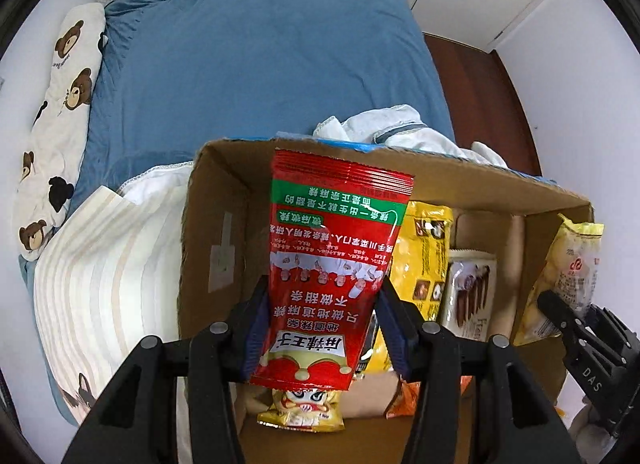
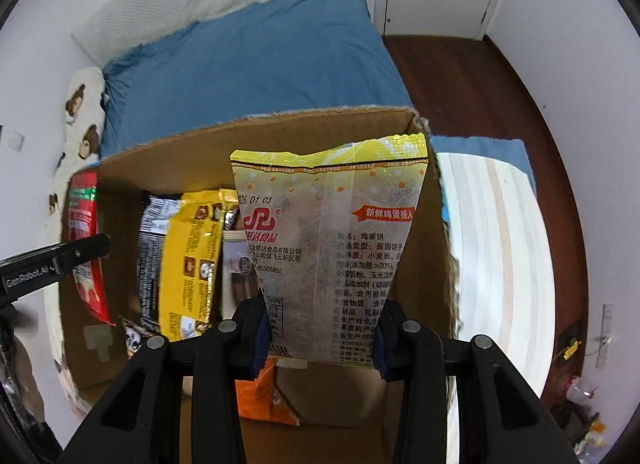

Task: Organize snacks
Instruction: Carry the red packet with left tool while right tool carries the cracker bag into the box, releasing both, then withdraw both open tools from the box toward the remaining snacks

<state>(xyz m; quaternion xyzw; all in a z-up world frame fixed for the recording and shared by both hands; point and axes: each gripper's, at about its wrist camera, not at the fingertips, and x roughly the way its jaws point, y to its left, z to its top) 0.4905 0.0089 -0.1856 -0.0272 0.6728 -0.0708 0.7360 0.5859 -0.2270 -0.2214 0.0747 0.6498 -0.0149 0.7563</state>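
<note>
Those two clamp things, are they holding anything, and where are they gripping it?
Yes. The left gripper pinches a red snack bag near one end; the right gripper pinches a pale yellow cracker bag likewise, both above the cardboard box.

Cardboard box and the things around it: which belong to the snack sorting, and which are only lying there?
Belong to the job:
- cardboard box
- red snack bag in left tongs
- pale yellow cracker bag in right tongs
- yellow packet in the box

Only lying about:
- blue bedsheet
- bear pillow
- striped blanket
</note>
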